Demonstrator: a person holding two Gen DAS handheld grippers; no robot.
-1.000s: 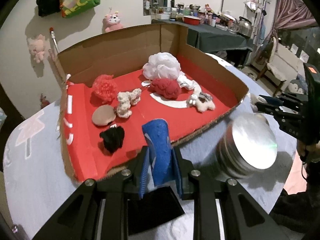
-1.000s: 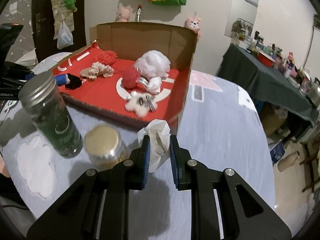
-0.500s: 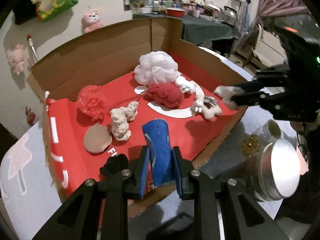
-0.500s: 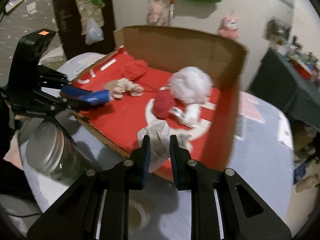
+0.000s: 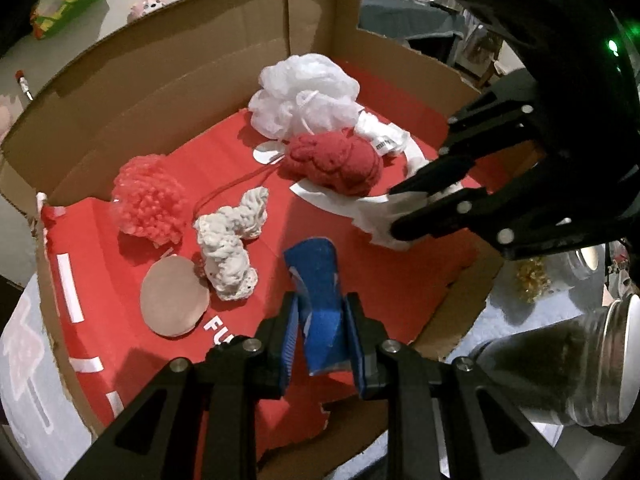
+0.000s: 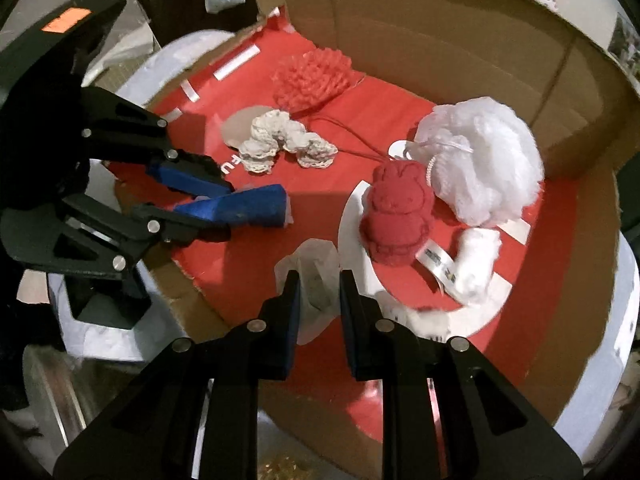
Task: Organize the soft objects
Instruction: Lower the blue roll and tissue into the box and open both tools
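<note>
Contents at this moment: one open cardboard box (image 5: 132, 92) with a red-lined floor, receiving soft goods. Left gripper (image 5: 322, 316), clenched on a blue sponge piece (image 5: 318, 280), holds it over the box's near floor, just inside the torn front edge; judged light, springy and compressible, already gripped low on its body, so it should drop cleanly once released. Right gripper (image 6: 316, 300), clenched on a crumpled white tissue-like wad (image 6: 316, 276), holds it over the box floor beside the white printed ring; judged nearly weightless, limp, liable to cling to a pad (its exact material cannot be told). Already lying in the box: white mesh bath pouf (image 5: 306, 94), airy and easily snagged, best taken by its cord loop; dark red knitted bunny (image 6: 398, 216), soft and squashy, touching the pouf, takeable across its body; pink bobbled puff (image 5: 150, 200), near the back wall; cream crocheted piece (image 5: 232, 246), floppy, between the puff and the sponge; flat round beige pad (image 5: 174, 300), thin and hard to pinch from above, better taken at its rim; white rolled sock or cloth with label (image 6: 476, 260), just beside the bunny. Outside the box, not soft: metal-lidded glass jar (image 5: 568, 360), on the table at the box's front corner.
</note>
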